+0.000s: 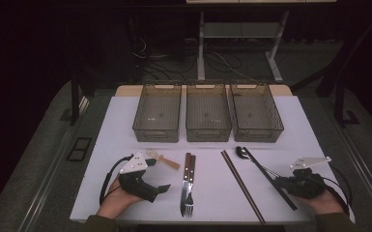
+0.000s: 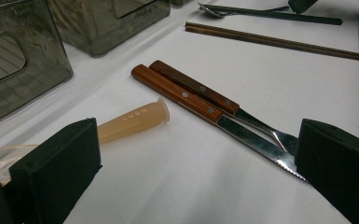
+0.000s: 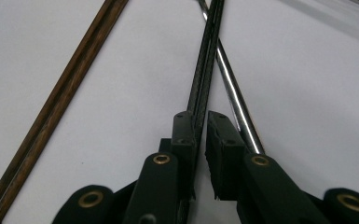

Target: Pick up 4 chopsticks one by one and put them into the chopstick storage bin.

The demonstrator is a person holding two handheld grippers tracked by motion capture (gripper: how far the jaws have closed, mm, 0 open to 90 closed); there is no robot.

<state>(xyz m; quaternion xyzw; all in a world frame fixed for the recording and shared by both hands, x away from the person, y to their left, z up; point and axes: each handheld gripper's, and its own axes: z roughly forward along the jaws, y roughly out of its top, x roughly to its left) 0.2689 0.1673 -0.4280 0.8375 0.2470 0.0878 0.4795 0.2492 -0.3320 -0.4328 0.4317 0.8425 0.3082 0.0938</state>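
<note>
My right gripper [image 1: 279, 181] lies low at the table's front right, its jaws nearly together and shut on a pair of black chopsticks [image 1: 261, 166]. In the right gripper view the black chopsticks [image 3: 207, 56] run straight between the pads of the right gripper [image 3: 200, 117]. A steel spoon [image 1: 241, 152] crosses under them, and its handle [image 3: 233, 88] passes just right of the jaws. My left gripper [image 1: 158, 175] rests open at the front left. A knife [image 2: 182, 93], a fork [image 2: 200, 88] and a tan-handled tool [image 2: 133, 120] lie ahead of the left gripper [image 2: 191, 158], untouched.
Three smoky plastic bins [image 1: 157, 133] [image 1: 207, 134] [image 1: 258, 134] stand in a row at the back of the white table. Brown chopsticks [image 1: 241, 183] lie diagonally between the knife and fork [image 1: 188, 183] and the right gripper, and they show at the left as brown chopsticks [image 3: 70, 79].
</note>
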